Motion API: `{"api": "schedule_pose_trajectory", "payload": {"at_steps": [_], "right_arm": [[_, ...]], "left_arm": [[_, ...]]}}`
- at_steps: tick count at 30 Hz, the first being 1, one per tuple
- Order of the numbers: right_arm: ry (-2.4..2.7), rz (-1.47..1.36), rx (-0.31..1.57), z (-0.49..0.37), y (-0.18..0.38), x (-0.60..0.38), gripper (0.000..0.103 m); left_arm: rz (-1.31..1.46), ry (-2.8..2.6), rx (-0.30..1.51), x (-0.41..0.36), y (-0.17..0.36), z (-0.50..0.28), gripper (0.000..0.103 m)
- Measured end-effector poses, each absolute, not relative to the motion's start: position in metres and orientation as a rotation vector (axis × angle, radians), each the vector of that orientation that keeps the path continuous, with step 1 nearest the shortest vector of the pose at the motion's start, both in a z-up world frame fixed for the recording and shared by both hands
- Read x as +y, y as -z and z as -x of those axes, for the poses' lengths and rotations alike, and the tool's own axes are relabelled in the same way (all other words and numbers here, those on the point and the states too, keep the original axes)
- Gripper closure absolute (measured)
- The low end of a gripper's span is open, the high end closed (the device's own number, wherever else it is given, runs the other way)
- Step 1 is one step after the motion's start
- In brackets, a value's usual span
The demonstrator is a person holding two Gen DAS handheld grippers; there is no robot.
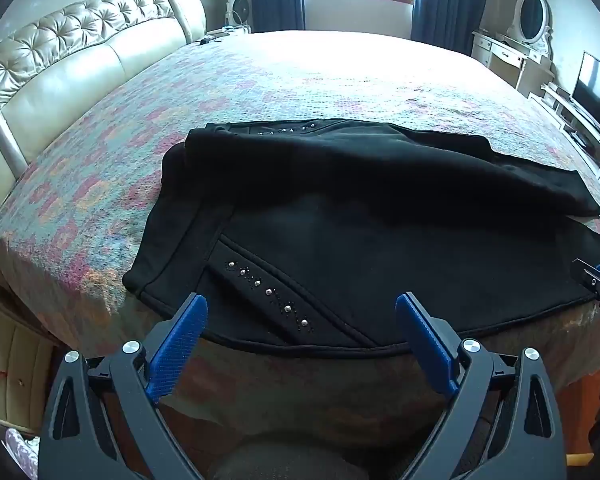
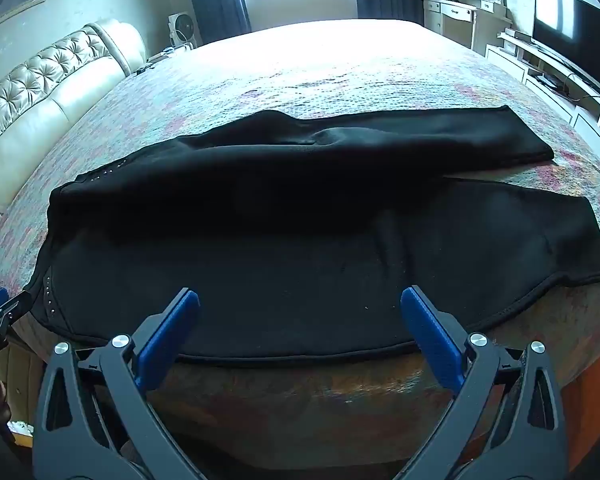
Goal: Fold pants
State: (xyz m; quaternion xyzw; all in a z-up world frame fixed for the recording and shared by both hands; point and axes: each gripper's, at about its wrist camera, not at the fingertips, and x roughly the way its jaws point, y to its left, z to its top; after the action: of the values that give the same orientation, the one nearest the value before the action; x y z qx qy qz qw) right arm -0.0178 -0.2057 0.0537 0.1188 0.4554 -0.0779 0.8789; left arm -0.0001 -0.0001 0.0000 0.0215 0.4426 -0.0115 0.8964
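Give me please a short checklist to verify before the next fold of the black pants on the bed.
1. Left gripper open and empty: ok.
2. Right gripper open and empty: ok.
3. Black fabric pants with small silver studs lie on the patterned pink and grey bedspread: ok.
4. The two legs lie exactly aligned: not ok, the far leg diverges from the near leg.
5. Near seam within the bed edge: ok.
6. Fabric free of wrinkles: cannot tell, too dark.
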Motion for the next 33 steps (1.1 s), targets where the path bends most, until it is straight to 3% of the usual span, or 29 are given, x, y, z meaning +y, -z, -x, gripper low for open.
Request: {"api": "schedule_pose_trajectory", "payload": {"at_steps": [33], "right_arm": [[0.138, -0.247, 0.966, 0.0154, -0.0511, -0.2003, 0.002]], "left_arm": [[-0.051, 0.021, 0.920, -0.0001, 0.0036, -0.0011, 0.009]]}}
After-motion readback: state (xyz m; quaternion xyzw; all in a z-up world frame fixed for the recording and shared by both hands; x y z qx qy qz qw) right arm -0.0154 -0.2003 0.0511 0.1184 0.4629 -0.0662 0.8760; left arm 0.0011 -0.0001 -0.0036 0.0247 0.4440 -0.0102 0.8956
